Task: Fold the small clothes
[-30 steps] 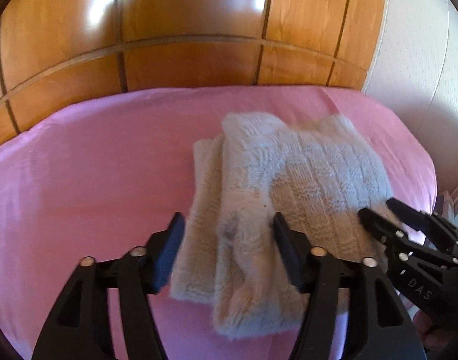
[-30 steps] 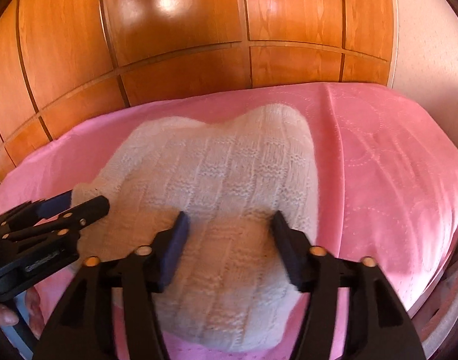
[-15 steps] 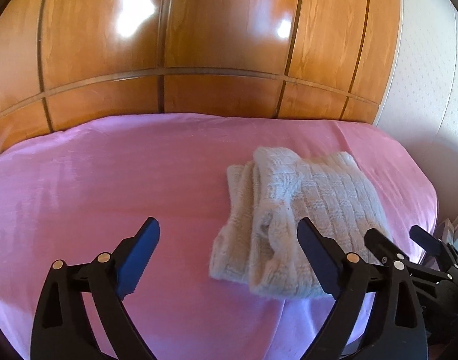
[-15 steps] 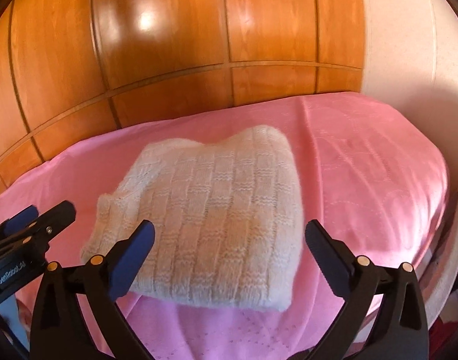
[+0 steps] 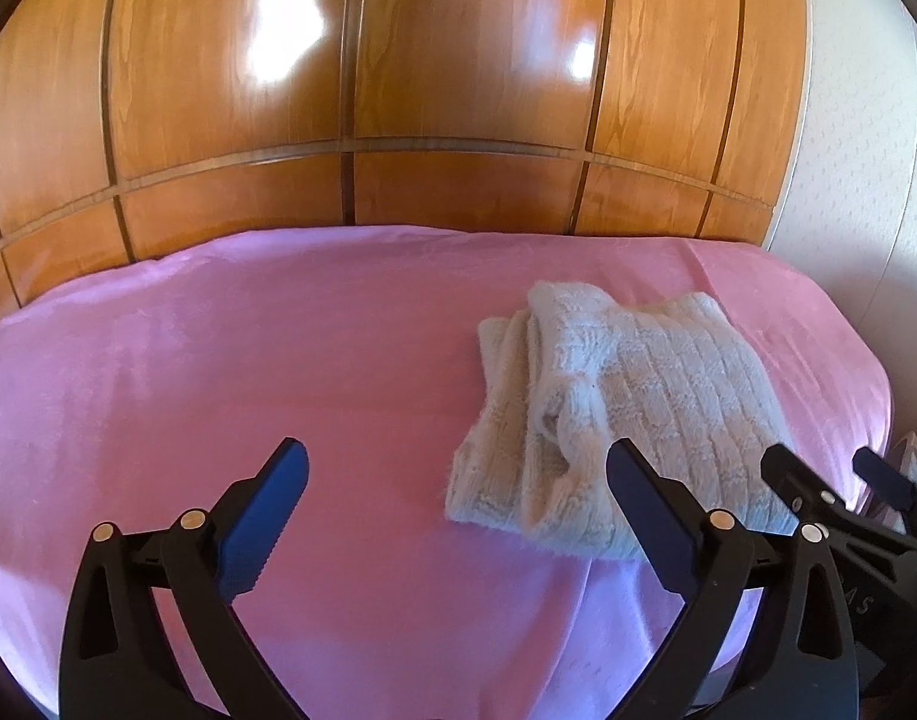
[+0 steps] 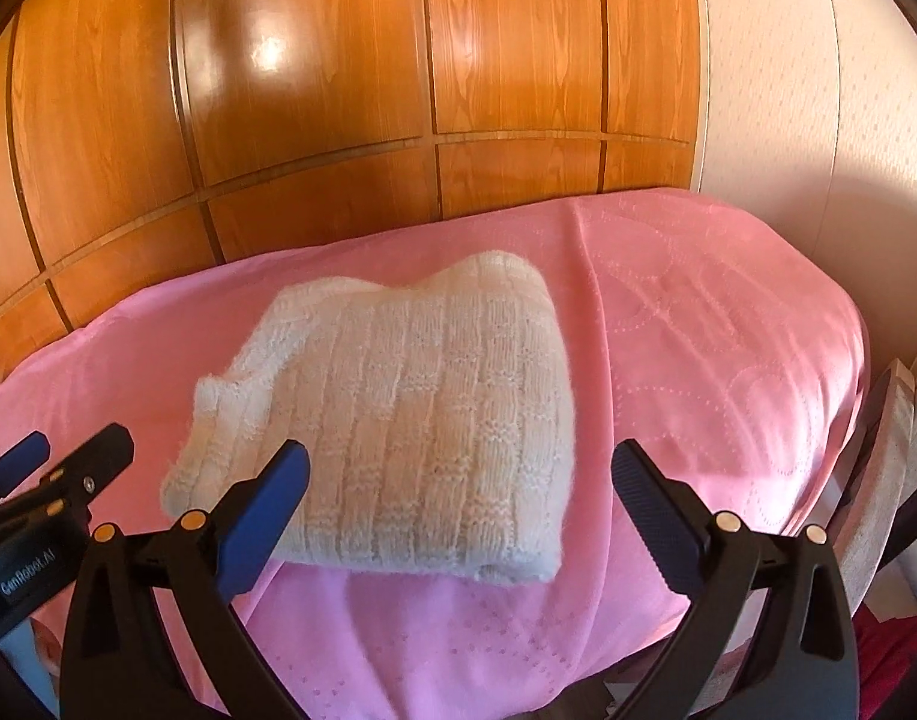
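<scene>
Folded knit sweater [image 5: 626,420] laid on the pink bed [image 5: 278,360].
Left claw [image 5: 458,504] is seen opening, right claw [image 6: 458,504] spread wide; nothing is gripped.

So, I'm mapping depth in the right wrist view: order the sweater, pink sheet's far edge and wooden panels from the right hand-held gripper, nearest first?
1. Sweater, just ahead, slightly left.
2. Pink sheet's far edge, beyond it.
3. Wooden panels, behind the bed.

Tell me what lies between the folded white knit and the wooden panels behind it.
Only bare pink bedcover lies between the knit and the wooden panels; both wrist views show that.
</scene>
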